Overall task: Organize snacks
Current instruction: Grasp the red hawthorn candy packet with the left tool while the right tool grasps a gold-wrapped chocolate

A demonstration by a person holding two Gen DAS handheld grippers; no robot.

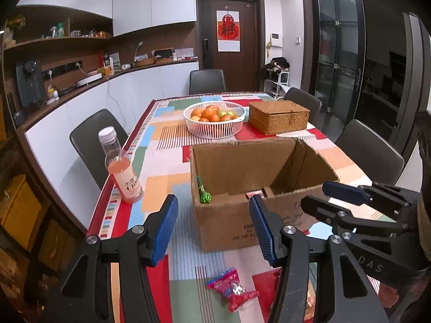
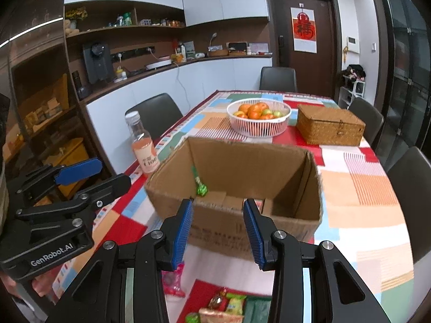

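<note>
An open cardboard box (image 1: 234,215) (image 2: 215,223) stands on the table in front of both grippers. Inside it lie a green wrapped snack (image 1: 204,195) (image 2: 201,188) and a red-edged packet (image 1: 254,194). A red snack packet (image 1: 233,290) (image 2: 173,280) lies on the cloth in front of the box. More wrapped snacks (image 2: 229,306) lie at the near edge in the right wrist view. My left gripper (image 1: 212,226) is open and empty above the red packet. My right gripper (image 2: 218,228) is open and empty at the box's near wall; it also shows in the left wrist view (image 1: 326,196).
A bottle of pink drink (image 1: 122,172) (image 2: 142,145) stands left of the box. A white basket of fruit (image 1: 214,119) (image 2: 258,118) and a lidded wicker box (image 1: 278,117) (image 2: 330,126) sit behind it. Dark chairs (image 1: 91,142) surround the table (image 1: 159,140).
</note>
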